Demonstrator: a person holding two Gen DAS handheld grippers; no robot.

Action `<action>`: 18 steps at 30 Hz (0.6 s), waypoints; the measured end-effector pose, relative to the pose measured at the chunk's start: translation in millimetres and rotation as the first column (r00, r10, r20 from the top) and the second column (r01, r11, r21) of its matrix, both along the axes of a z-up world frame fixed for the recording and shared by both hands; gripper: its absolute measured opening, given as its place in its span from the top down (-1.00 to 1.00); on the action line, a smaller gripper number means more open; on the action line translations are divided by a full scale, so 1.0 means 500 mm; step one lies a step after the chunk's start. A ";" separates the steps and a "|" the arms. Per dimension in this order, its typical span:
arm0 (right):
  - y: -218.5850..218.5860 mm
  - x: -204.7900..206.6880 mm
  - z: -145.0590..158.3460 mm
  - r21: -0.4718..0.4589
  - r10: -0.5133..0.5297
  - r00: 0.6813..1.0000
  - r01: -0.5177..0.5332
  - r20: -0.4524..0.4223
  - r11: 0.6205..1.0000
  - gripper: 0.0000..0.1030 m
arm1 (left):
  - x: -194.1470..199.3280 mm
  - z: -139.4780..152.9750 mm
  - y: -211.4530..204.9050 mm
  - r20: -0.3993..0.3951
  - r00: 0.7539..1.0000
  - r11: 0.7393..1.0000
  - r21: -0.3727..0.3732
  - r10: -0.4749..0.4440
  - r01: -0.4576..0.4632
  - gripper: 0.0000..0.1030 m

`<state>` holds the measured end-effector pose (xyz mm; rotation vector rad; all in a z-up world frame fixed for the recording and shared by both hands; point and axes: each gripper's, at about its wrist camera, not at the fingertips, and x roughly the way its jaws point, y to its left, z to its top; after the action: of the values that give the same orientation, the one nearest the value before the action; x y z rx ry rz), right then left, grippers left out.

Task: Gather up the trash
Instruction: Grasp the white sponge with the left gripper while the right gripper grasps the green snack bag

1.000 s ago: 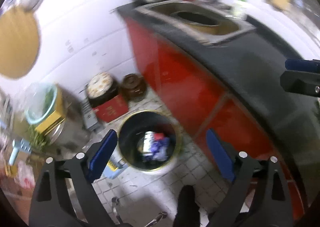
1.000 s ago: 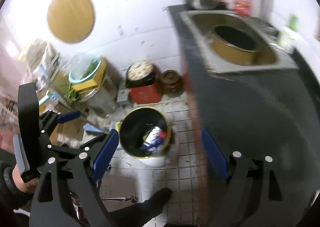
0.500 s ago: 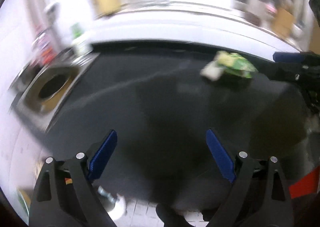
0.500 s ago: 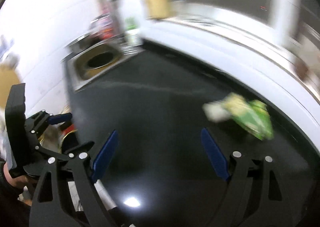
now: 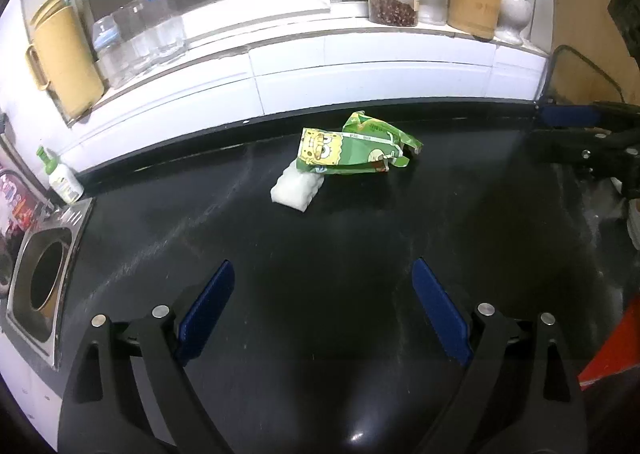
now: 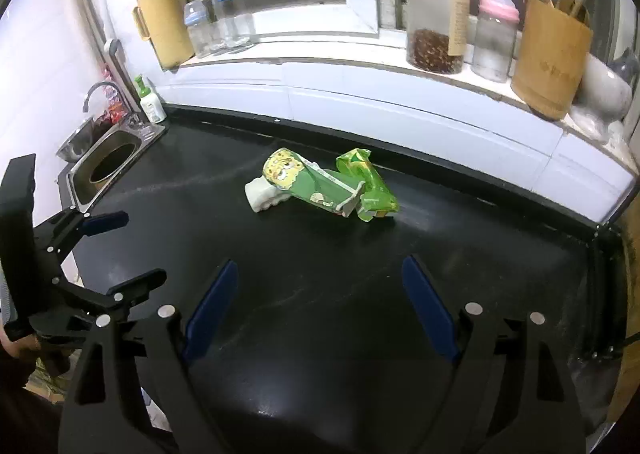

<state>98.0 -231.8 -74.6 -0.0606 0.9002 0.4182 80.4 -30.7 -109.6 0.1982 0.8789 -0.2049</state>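
A crumpled green snack wrapper lies on the black countertop, toward the white tiled backsplash and well away from the counter's front edge. Touching its sink-side end, partly tucked under it, is a white ridged plastic tray. A second, more crushed fold of green wrapper adjoins the first on the side away from the sink. Together the pieces form one elongated heap whose long axis runs roughly parallel to the backsplash, slightly slanted.

Taking that wrapper as the landmark: the left gripper hangs over bare counter, on the near side of the wrapper and well apart from it, so the trash lies straight ahead of its fingers. The right gripper is likewise on the near side, with the wrapper ahead and slightly toward the sink. Neither looks clearly nearer; seen from the left wrist, the right gripper's fingers reach in level with the wrapper but off to the side away from the sink.

Both grippers have their blue-padded fingers spread wide, with nothing between them and touching nothing. Since the heap lies crosswise to both approaches, I judge a grasp across its short width would suit either hand.
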 end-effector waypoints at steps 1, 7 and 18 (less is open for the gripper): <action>-0.001 0.007 -0.003 0.000 -0.001 1.000 0.001 -0.004 1.000 -0.58 | 0.011 -0.005 -0.003 -0.005 1.000 1.000 0.003 -0.003 0.003 -0.71; -0.007 0.082 -0.044 -0.010 -0.002 0.999 0.002 -0.042 1.000 -0.58 | 0.092 -0.055 -0.011 -0.034 0.999 0.998 0.047 -0.027 0.029 -0.71; -0.007 0.313 -0.167 -0.044 0.023 0.987 -0.030 -0.160 0.999 -0.53 | 0.296 -0.180 -0.021 -0.100 0.987 0.989 0.072 -0.124 0.131 -0.71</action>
<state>254.6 -235.4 -158.3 -0.0827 1.0676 0.4310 228.3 -41.1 -199.3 0.3201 0.9709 -0.3014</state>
